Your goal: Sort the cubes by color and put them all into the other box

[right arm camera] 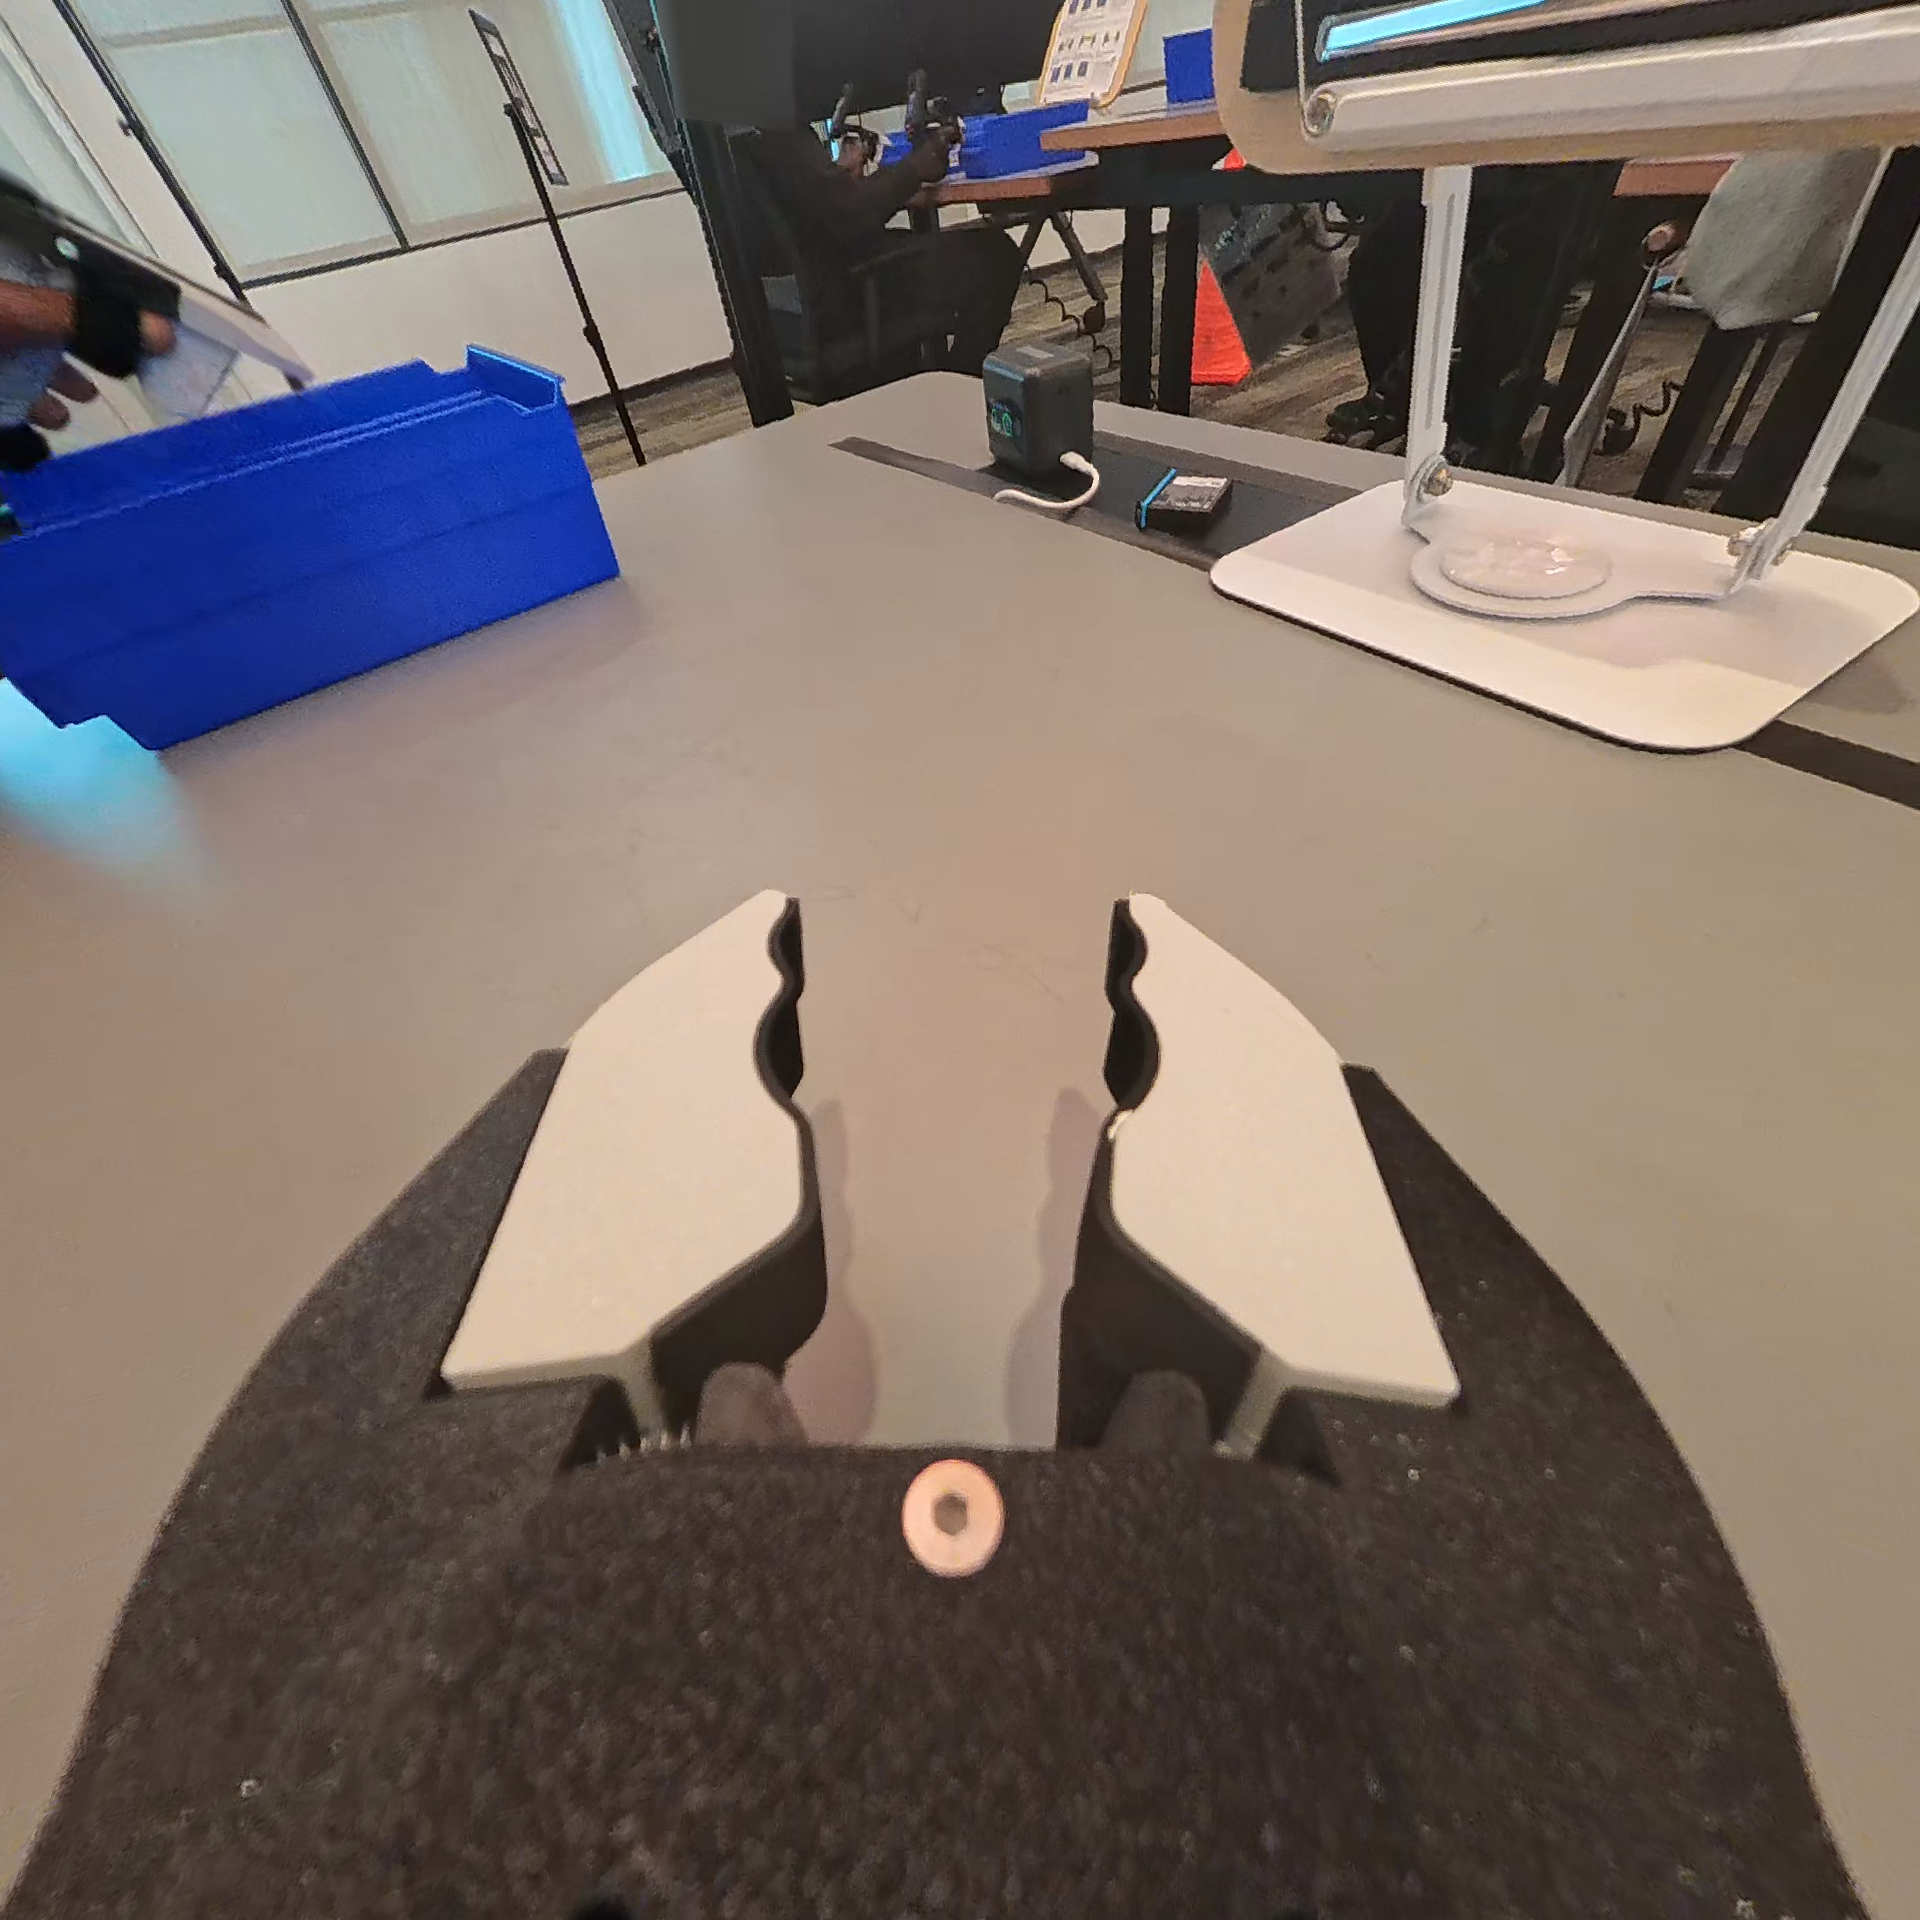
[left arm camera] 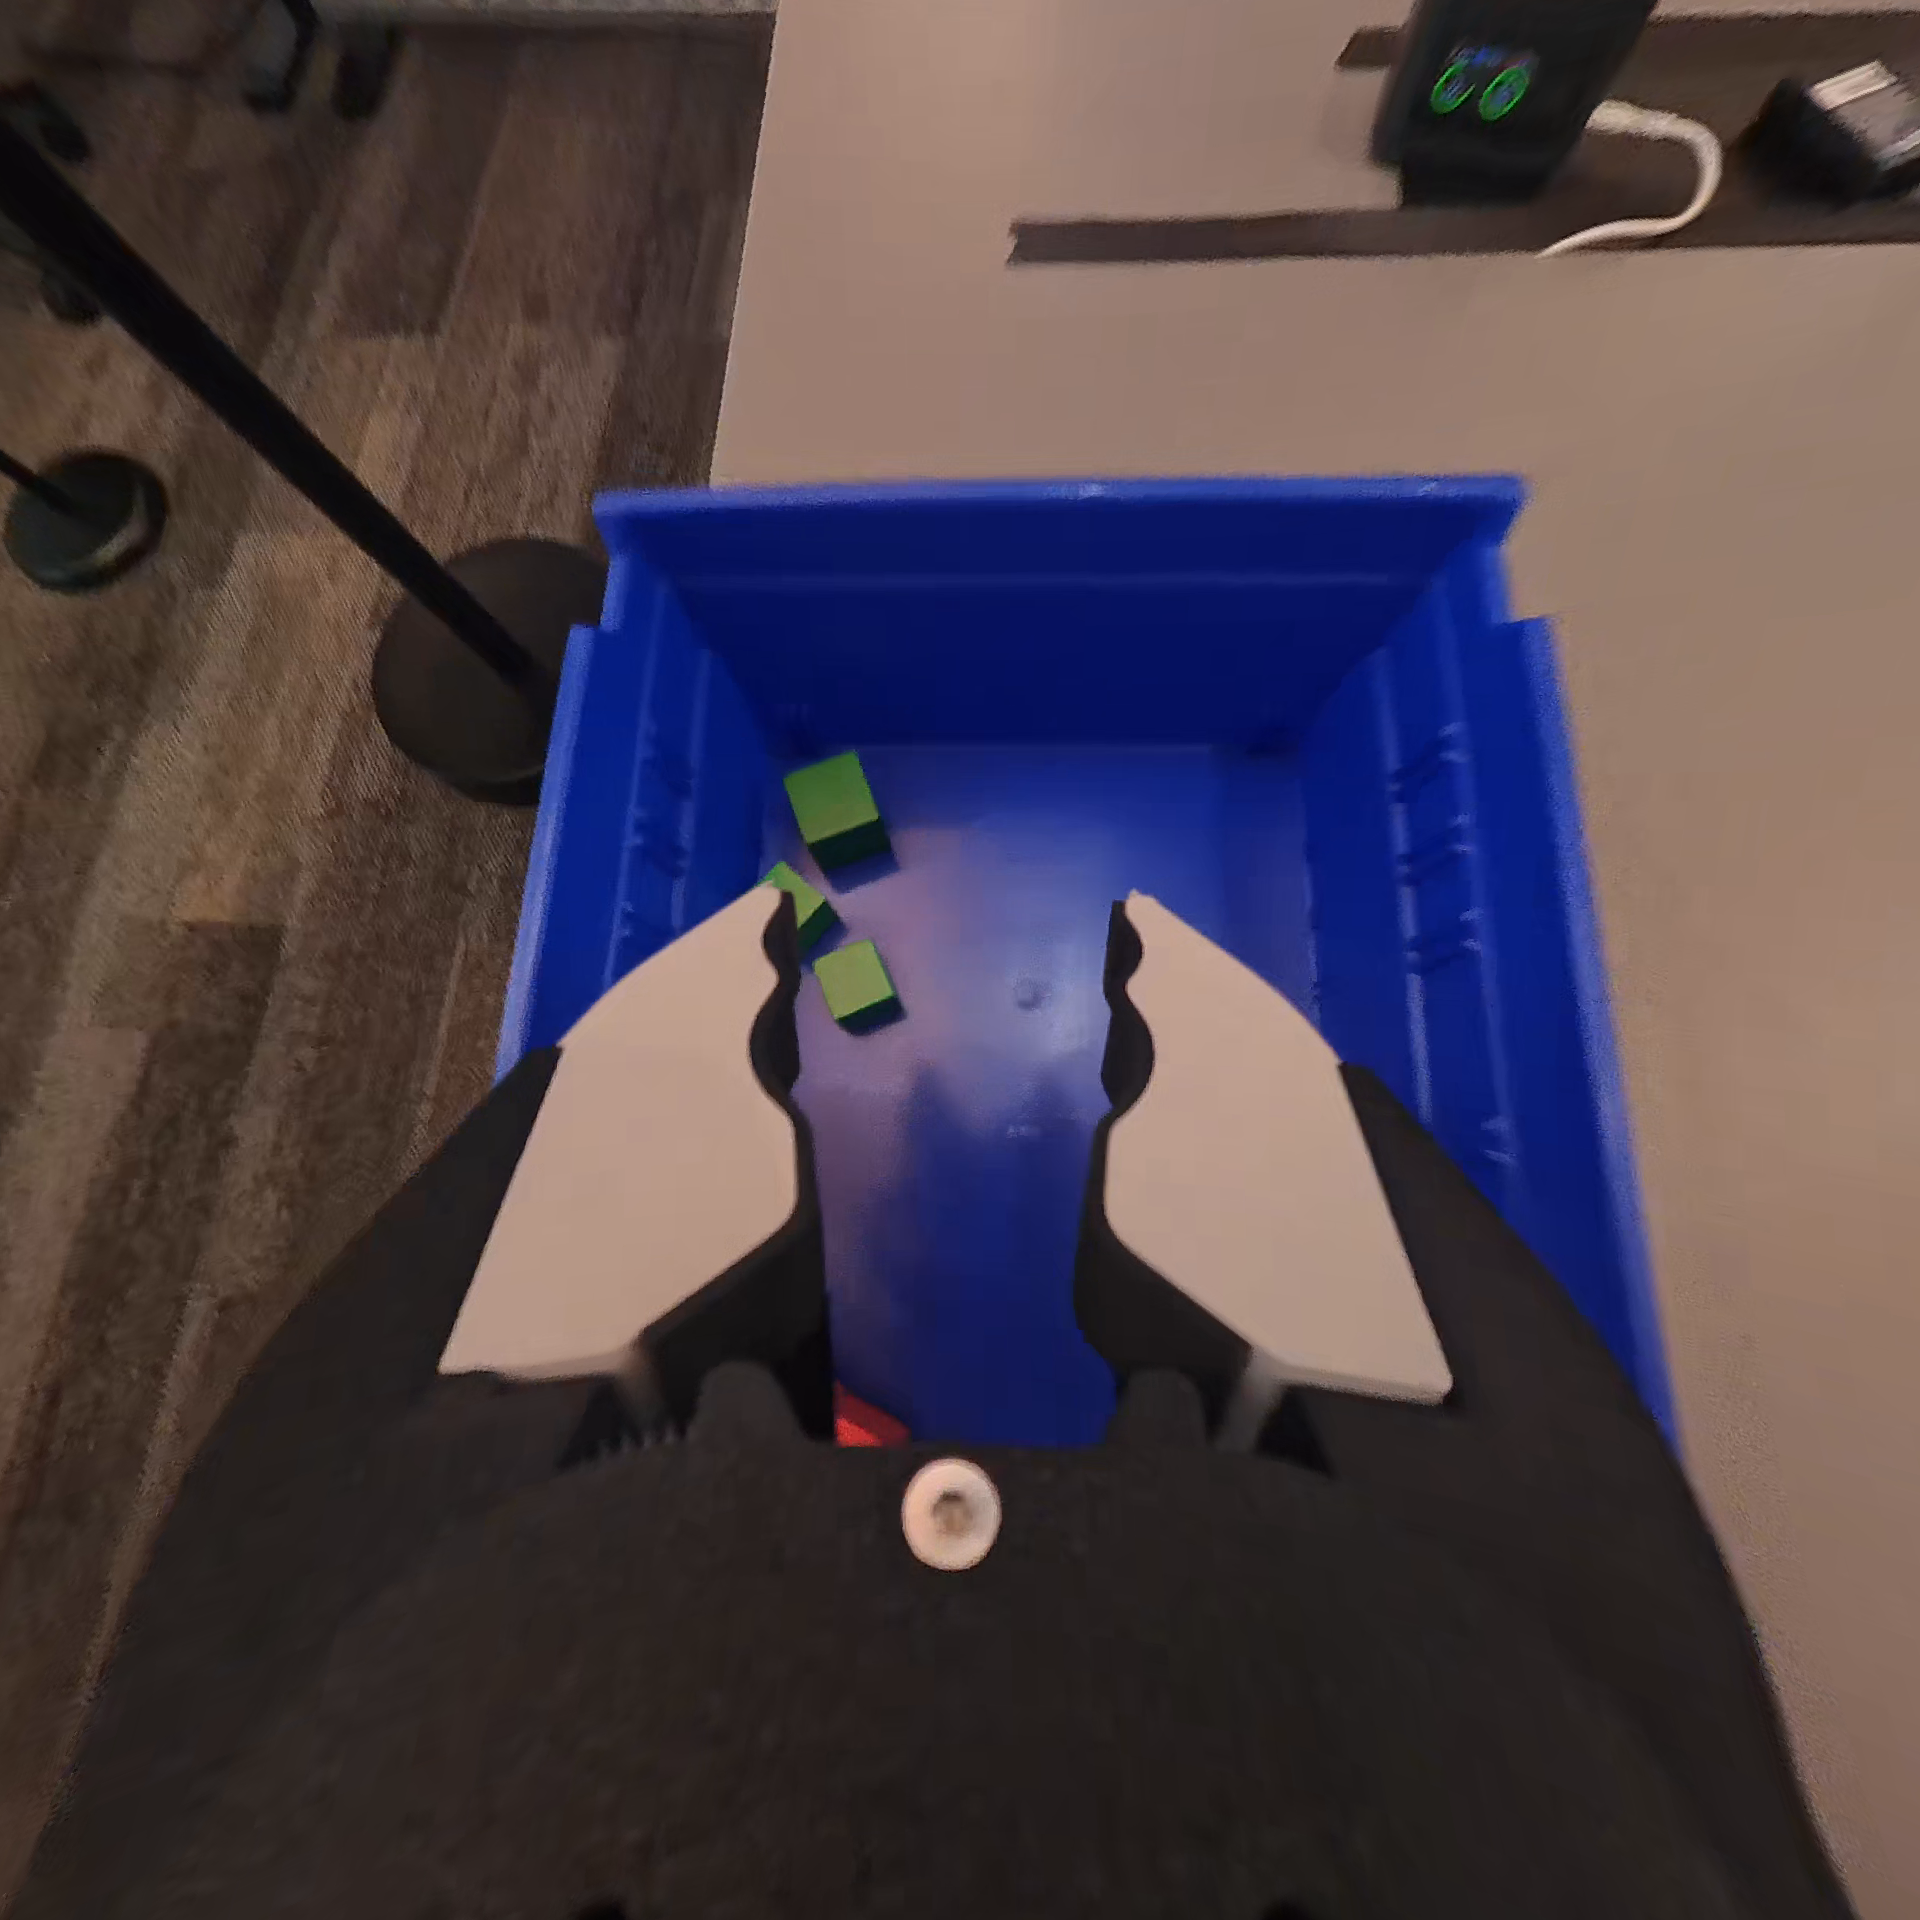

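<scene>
Two grippers: the left gripper (left arm camera: 951,904) hangs over the blue box (left arm camera: 1060,540), jaws spread and holding nothing; the right gripper (right arm camera: 951,904) sits low over the grey table (right arm camera: 935,675), jaws likewise apart and empty.
Blue box: it stands at the table's left edge, open top up. In the left wrist view its long axis runs away from the camera, the tall end wall farthest off.
Box in the right view: a blue box (right arm camera: 312,540) well to the left and ahead of the right gripper, side on. Whether it is the same box I cannot tell.
Green cubes: three lie on the box floor by its left wall. The far cube (left arm camera: 831,805) sits near the back corner; the middle cube (left arm camera: 802,902) is tilted and partly behind the left fingertip; the near cube (left arm camera: 855,985) lies flat, just inside that fingertip. None touch the jaws.
Red piece: a red scrap (left arm camera: 868,1418) shows at the gripper's base, too hidden to name.
Step, as I judge it: the green group looks placed and the left gripper is free for another cube.
Doing it well: lift straight up clear of the walls, keep the jaws wide, and avoid nudging the near cube.
Later drops: keep each colour together, apart from the greens.
</scene>
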{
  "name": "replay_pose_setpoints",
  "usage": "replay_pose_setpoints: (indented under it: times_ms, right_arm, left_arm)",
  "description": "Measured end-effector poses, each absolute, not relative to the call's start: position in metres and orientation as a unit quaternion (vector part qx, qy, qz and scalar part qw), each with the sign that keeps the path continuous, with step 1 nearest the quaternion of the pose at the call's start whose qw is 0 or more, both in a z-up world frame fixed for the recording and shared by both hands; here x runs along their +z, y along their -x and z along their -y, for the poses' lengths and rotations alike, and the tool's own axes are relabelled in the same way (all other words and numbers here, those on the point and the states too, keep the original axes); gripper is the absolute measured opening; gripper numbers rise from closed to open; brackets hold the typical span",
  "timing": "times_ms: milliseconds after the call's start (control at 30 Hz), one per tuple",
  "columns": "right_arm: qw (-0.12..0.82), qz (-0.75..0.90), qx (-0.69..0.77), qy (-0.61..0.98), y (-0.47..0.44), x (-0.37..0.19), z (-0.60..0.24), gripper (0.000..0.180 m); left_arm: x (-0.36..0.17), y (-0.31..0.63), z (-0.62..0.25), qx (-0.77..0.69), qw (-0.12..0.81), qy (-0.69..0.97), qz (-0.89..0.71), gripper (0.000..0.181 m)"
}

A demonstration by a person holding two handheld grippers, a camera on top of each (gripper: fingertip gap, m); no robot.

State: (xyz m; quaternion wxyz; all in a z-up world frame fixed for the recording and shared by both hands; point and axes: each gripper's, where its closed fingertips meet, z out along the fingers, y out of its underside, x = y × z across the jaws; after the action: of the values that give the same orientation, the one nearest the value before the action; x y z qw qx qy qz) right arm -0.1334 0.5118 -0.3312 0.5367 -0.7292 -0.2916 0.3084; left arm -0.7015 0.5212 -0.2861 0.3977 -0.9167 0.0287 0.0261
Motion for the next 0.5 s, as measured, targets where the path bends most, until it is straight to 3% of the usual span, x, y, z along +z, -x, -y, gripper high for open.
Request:
replay_pose_setpoints:
  times_ms: [200, 500]
  right_arm:
    - [0.542, 0.293, 0.307, 0.726, 0.133, -0.327, -0.51, 0.056]
    - [0.545, 0.292, 0.306, 0.724, 0.131, -0.324, -0.509, 0.055]
  left_arm:
    - [-0.25, 0.678, -0.522, 0.044, 0.423, 0.903, -0.063, 0.057]
    - [-0.252, 0.668, -0.52, 0.04, 0.415, 0.906, -0.077, 0.057]
